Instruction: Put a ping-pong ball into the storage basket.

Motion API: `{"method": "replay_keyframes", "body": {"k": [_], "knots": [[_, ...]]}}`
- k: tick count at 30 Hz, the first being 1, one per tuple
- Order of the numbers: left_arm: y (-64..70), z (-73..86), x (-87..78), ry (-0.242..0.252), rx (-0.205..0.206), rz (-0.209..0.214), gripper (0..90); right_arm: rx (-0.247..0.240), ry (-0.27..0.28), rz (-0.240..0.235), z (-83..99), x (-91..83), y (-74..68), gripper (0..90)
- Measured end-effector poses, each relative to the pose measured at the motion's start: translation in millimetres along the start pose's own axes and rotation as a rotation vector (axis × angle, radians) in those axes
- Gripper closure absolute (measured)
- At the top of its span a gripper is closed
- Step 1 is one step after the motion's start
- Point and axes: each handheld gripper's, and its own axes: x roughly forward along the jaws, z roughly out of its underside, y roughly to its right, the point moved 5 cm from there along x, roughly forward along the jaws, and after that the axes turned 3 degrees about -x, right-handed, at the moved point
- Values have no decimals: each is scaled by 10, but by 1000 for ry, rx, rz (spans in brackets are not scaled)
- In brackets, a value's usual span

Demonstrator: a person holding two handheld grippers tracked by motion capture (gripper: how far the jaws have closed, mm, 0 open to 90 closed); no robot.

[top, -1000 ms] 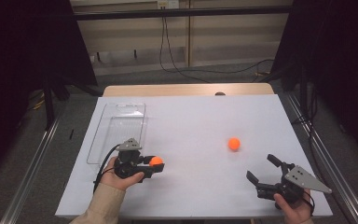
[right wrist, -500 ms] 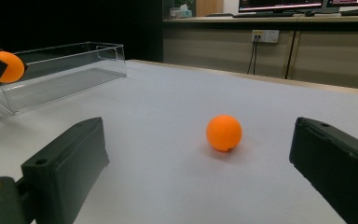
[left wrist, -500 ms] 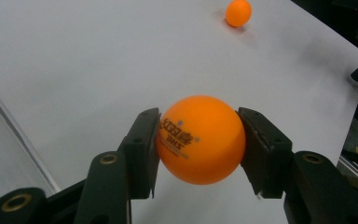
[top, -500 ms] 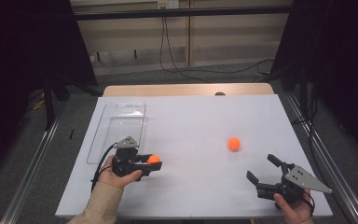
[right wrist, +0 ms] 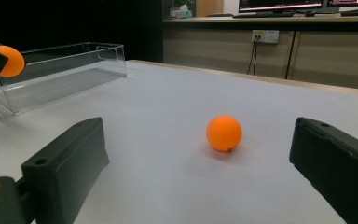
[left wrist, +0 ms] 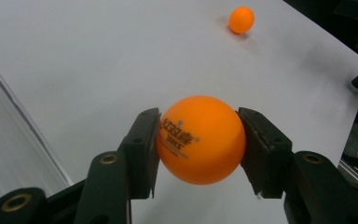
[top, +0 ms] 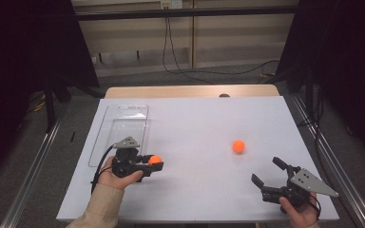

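My left gripper [top: 153,161] is shut on an orange ping-pong ball [left wrist: 200,139], held just above the white table near its front left; the same ball [top: 155,160] shows at the jaw tips from above and far left in the right gripper view [right wrist: 8,60]. A second orange ball [top: 238,146] lies loose on the table right of centre, also seen ahead of the right jaws [right wrist: 223,133] and far off [left wrist: 241,19]. My right gripper [top: 270,173] is open near the front right edge, a short way in front of that loose ball, nothing between its jaws.
A clear plastic tray [top: 119,133] lies lengthwise along the table's left side, just behind my left hand; its wall [right wrist: 60,70] shows in the right gripper view. The white table top [top: 195,123] ends at a wooden strip at the back. Metal rails flank both sides.
The left gripper with its ball has drifted slightly left and back toward the tray. The right gripper and the loose ball have stayed where they were.
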Motion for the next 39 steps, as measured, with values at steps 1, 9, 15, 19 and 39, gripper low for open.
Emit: {"method": "replay_keyframes", "body": {"k": [1,9,15,19,39], "knots": [[-2,-2,-3,-2,-2,1,509,-1,0,0,0,0,1,33],[-23,-24,-33,-6,-8,-5,508,1,0,0,0,1,-1,33],[-36,-43,-41,0,-13,-13,508,0,1,0,-1,0,0,33],[-48,-53,-51,3,-14,-14,508,0,1,1,0,0,1,33],[-89,-111,-99,15,-23,-28,508,2,5,2,-4,-1,1,33]]}}
